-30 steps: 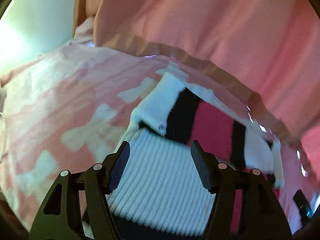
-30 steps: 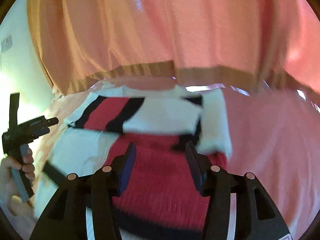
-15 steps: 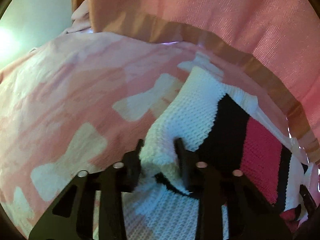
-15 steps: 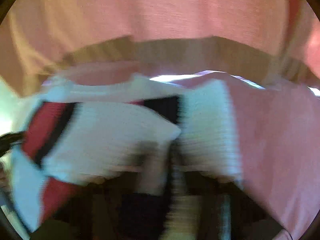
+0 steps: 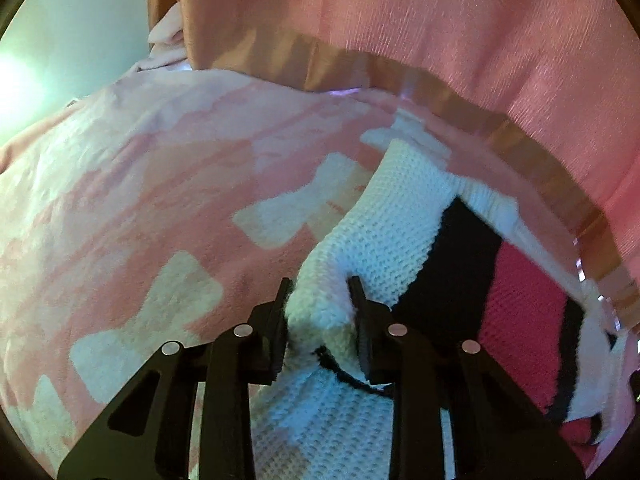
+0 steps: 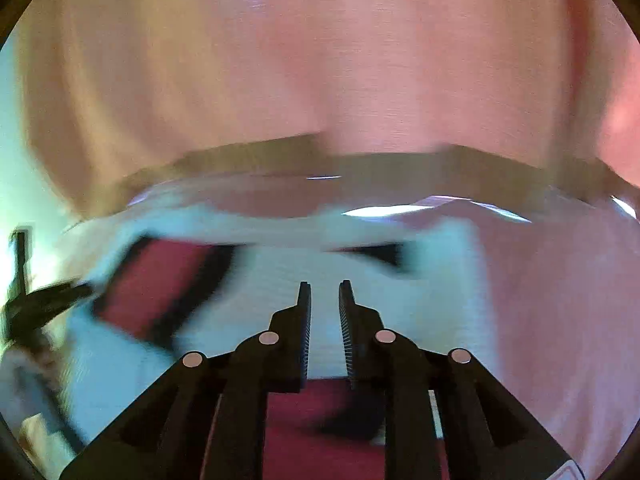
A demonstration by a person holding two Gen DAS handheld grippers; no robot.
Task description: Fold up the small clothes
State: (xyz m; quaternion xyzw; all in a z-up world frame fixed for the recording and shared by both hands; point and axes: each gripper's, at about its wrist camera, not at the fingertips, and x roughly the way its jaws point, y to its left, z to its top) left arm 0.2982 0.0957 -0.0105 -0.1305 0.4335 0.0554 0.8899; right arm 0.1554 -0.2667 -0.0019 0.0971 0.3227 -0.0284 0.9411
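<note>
A small knitted sweater in white, black and red blocks lies spread on a pink blanket patterned with pale bow shapes, close below the hem of a pink curtain edged with a tan band. The left gripper has its jaws pinching a bunched white fold at the sweater's edge, the knit squeezed between the pads after the jaws closed on it. In the blurred right wrist view, the right gripper hovers over the sweater's white panel with its jaws drawn nearly together, a narrow gap between them; they snapped inward and have just eased slightly apart, and no cloth shows between the pads. At that view's left edge the other gripper appears as a dark smear at the garment's far side.
</note>
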